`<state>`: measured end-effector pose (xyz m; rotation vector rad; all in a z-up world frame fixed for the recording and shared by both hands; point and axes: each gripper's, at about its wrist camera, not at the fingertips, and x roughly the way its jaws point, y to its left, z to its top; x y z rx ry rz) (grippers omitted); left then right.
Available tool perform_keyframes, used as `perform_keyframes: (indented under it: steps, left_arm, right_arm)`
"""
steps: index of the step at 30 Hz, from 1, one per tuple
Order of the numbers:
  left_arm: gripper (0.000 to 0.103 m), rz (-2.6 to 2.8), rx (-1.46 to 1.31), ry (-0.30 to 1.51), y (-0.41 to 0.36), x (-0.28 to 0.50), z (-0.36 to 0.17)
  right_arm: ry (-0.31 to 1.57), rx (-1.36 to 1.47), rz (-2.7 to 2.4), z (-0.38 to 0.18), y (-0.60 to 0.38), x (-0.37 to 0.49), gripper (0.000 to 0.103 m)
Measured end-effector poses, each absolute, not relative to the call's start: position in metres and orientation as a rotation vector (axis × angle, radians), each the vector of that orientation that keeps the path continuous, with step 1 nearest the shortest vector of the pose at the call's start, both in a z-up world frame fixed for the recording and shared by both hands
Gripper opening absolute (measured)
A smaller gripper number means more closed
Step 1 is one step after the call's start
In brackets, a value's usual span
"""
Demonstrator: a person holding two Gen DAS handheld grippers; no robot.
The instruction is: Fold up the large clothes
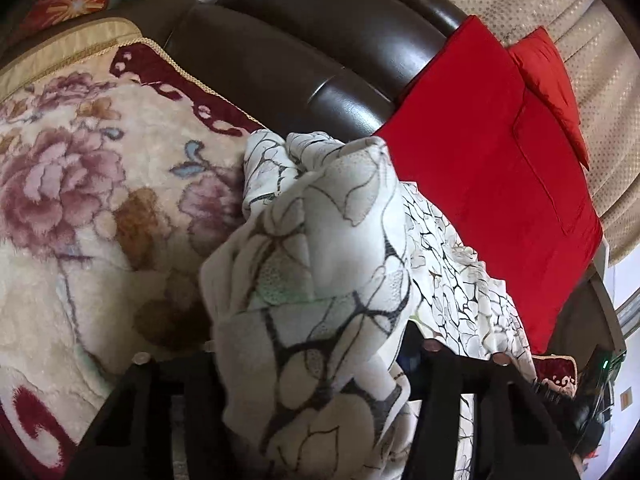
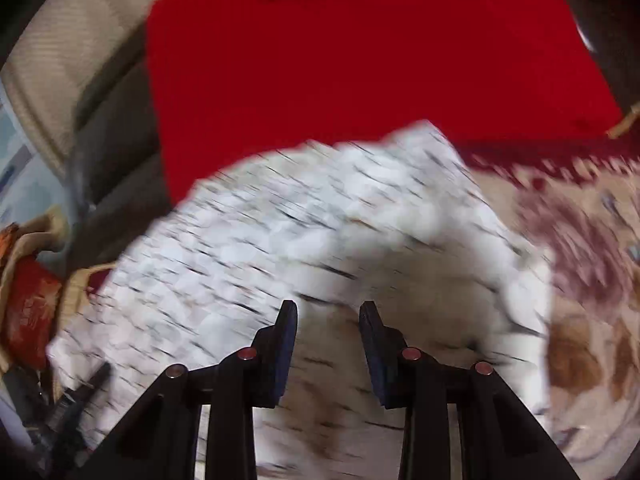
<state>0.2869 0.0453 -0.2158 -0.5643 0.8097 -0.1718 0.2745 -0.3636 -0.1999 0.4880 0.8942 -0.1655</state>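
The garment (image 1: 320,248) is white cloth with a black and beige leaf print. In the left wrist view a bunched fold of it rises between my left gripper's (image 1: 316,364) black fingers and covers their tips, so the left gripper is shut on it; the rest trails right over the bed. In the blurred right wrist view the same garment (image 2: 304,232) lies spread below my right gripper (image 2: 328,312), whose dark-padded fingers (image 2: 286,340) stand apart with nothing between them.
A floral plush blanket (image 1: 80,208) covers the bed. A dark brown padded headboard (image 1: 304,52) runs behind it. Red cushions (image 1: 492,160) lean beside the garment and fill the top of the right wrist view (image 2: 360,60). Beige curtains (image 1: 560,8) hang behind.
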Motion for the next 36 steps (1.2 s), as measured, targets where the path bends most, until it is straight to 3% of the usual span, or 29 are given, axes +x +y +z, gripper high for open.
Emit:
perform_keyframes:
  steps: [2,5,9,18,21,30,36]
  left_arm:
    - [0.076,-0.160,-0.599,0.823,0.047,0.291,-0.219]
    - [0.075,-0.161,-0.625,0.821,0.049,0.295,-0.221]
    - [0.051,-0.145,-0.486,0.816,0.031,0.298,-0.211]
    - [0.041,-0.176,-0.378,0.769,0.018,0.291,-0.186]
    - [0.039,-0.199,-0.299,0.720,0.004,0.277,-0.165]
    - [0.034,-0.343,0.041,0.636,-0.119,0.233,-0.103]
    - [0.033,-0.493,0.235,0.709,-0.239,0.218,-0.127]
  right_arm:
    - [0.903,0.524,-0.145,-0.204,-0.371,0.263,0.021]
    - [0.856,0.493,-0.120,-0.187,-0.369,0.235,0.021]
    - [0.888,0.414,-0.113,-0.190,-0.361,0.212,0.021]
    - [0.888,0.400,-0.076,-0.197,-0.380,0.186,0.019]
    - [0.881,0.497,-0.041,-0.199,-0.397,0.186,0.014]
    - [0.711,0.754,0.013,-0.187,-0.459,0.167,0.014]
    - [0.656,0.940,0.143,-0.196,-0.488,0.170,0.019]
